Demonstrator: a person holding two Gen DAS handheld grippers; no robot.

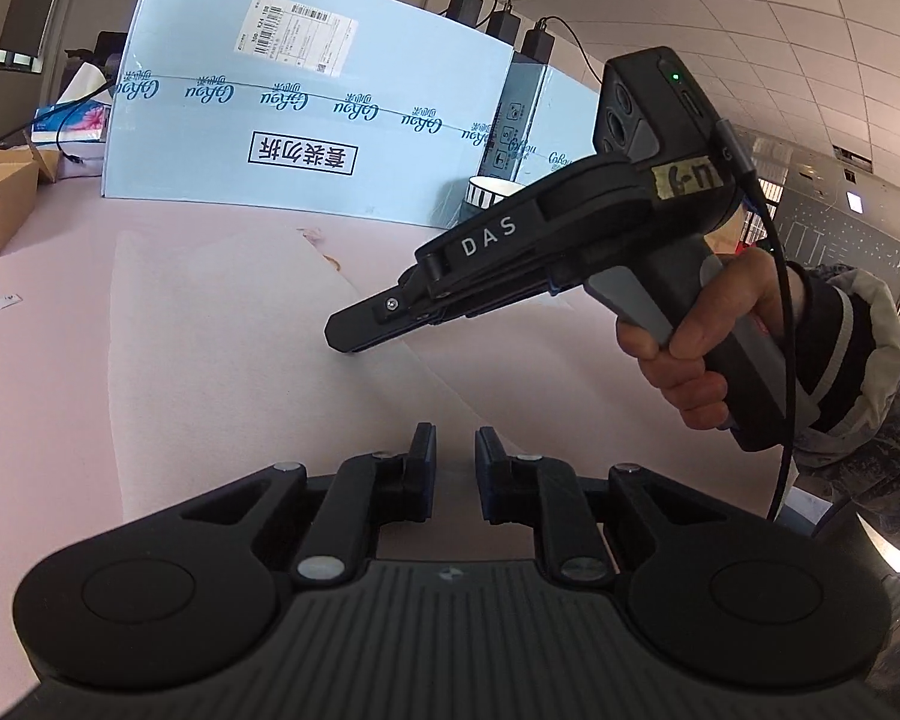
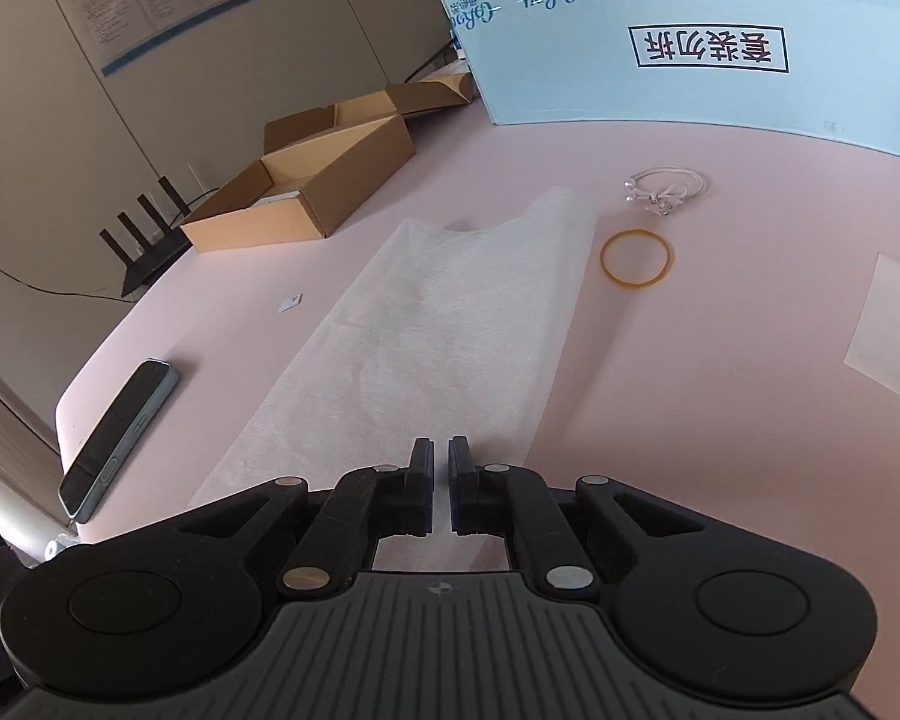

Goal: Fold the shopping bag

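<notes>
Presently, step in hand: the shopping bag [image 2: 426, 324] lies flat as a long white strip on the pink table [image 2: 720, 450], handles at the far end, so this reads as an early stage, with both tools brought to the near edge for a fold.
Right gripper [image 2: 441, 489]: jaws drawn almost together, only a sliver of gap; it sits at the bag's near end, and whether any fabric is pinched cannot be told from its own view.
Left gripper [image 1: 455, 474]: jaws narrow with a clear gap and nothing between them, poised above the bag [image 1: 222, 360].
Seen from the left: the right gripper [image 1: 354, 339] points down with its tip at the fabric's surface, held by a hand [image 1: 708, 348].
Next move: probably take a firm pinch on the near edge at both corners and carry it toward the handles (the thin cloth may slip or wrinkle).
Cardboard box [image 2: 306, 192]: open, something pale and flat inside, not identifiable.
Loose nearby: a rubber band [image 2: 636, 258] just beside the bag, a white cord [image 2: 666, 186] beyond it, and a phone [image 2: 120, 426] at the table edge.
</notes>
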